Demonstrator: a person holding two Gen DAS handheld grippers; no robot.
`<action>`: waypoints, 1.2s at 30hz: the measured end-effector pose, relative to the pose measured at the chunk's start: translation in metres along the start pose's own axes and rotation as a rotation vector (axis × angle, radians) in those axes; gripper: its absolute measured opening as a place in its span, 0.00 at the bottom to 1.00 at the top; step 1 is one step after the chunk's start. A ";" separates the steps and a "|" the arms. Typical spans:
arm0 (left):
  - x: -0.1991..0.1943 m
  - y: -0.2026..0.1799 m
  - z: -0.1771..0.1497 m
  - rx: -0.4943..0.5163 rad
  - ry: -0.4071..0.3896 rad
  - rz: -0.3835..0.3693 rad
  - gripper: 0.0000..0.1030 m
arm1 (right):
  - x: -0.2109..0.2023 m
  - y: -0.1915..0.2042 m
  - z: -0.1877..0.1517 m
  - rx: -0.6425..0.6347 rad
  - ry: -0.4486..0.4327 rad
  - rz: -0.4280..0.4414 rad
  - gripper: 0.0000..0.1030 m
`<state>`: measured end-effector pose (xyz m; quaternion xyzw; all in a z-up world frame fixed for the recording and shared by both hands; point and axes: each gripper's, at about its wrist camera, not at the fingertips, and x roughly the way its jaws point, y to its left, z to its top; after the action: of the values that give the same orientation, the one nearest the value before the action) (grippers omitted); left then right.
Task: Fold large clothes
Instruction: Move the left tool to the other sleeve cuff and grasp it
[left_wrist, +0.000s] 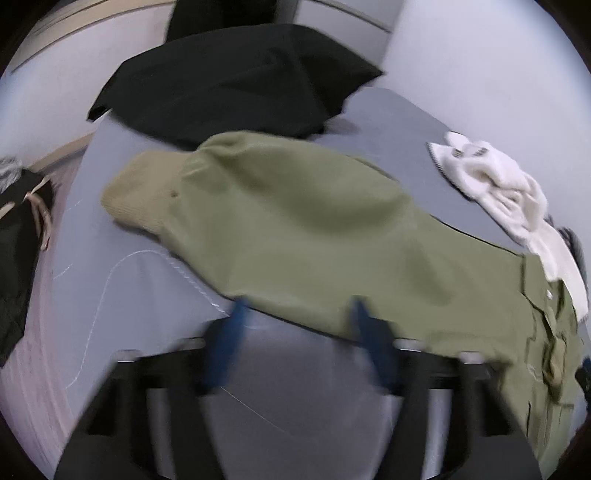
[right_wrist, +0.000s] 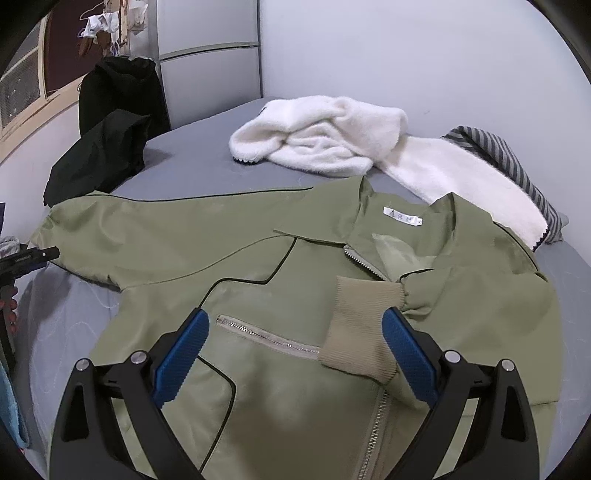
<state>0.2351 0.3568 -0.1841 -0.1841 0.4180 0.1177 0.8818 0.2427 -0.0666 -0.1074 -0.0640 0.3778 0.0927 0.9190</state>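
Note:
An olive green zip jacket (right_wrist: 280, 291) lies front up on the grey bed. Its right sleeve is folded across the chest, with the ribbed beige cuff (right_wrist: 364, 325) lying by the zipper. Its left sleeve (left_wrist: 266, 221) stretches out flat to the side. My right gripper (right_wrist: 295, 347) is open and empty, hovering just above the chest and the folded cuff. My left gripper (left_wrist: 299, 314) is open and empty at the near edge of the outstretched sleeve; the view is motion-blurred. The left gripper also shows at the left edge of the right wrist view (right_wrist: 29, 256).
A white fleece garment (right_wrist: 332, 140) lies behind the jacket's collar, over a striped grey cloth (right_wrist: 517, 162). A black garment (left_wrist: 236, 81) lies at the far corner of the bed (right_wrist: 199, 155). White walls border the bed's far side.

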 end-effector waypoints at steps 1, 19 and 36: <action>0.007 0.008 0.001 -0.047 0.015 -0.033 0.45 | 0.001 0.001 -0.001 0.000 0.004 0.000 0.91; -0.003 0.047 0.001 -0.147 -0.013 -0.012 0.74 | 0.019 0.034 -0.006 -0.054 0.046 0.037 0.91; 0.034 0.085 0.052 -0.258 -0.005 -0.119 0.29 | 0.046 0.054 -0.009 -0.059 0.074 0.059 0.93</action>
<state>0.2619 0.4575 -0.1991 -0.3202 0.3854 0.1182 0.8573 0.2569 -0.0100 -0.1493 -0.0834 0.4105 0.1286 0.8989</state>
